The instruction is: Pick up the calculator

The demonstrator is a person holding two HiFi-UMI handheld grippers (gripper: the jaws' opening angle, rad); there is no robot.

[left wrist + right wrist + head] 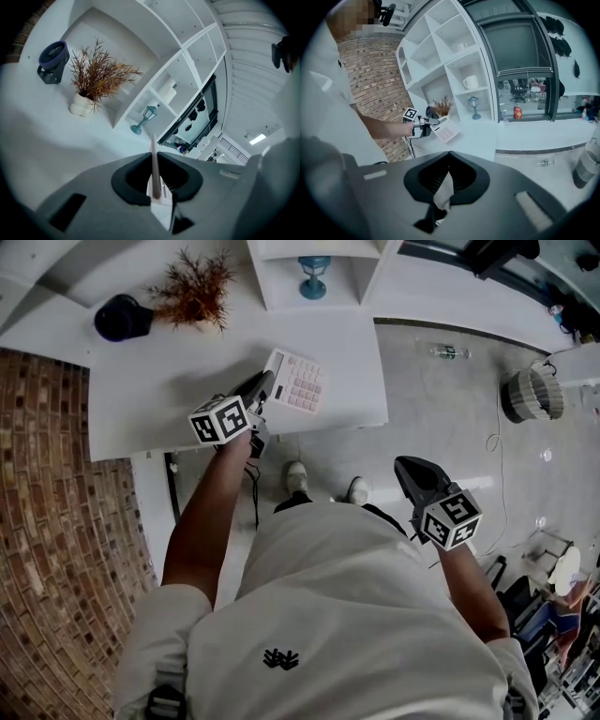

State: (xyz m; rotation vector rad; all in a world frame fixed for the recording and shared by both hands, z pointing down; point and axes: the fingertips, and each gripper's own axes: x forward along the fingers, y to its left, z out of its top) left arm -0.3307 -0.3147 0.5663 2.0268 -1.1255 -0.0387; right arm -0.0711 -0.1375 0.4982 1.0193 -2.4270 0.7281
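Note:
The white calculator (298,382) with pink keys hangs tilted above the right part of the white desk (159,399). My left gripper (265,382) is shut on its left edge. In the left gripper view the calculator (154,164) stands edge-on as a thin slab pinched between the dark jaws. The right gripper view shows the calculator (445,130) from afar, held out over the desk by the left gripper (427,123). My right gripper (405,468) hovers over the floor to the right of the desk, jaws together and empty, apart from everything.
On the desk's far side stand a black fan (120,317) and a dried plant in a white pot (195,292). A teal lantern (314,277) sits in the white shelf unit behind. A plastic bottle (448,352) and a woven basket (534,395) are on the floor. A brick wall (56,521) runs along the left.

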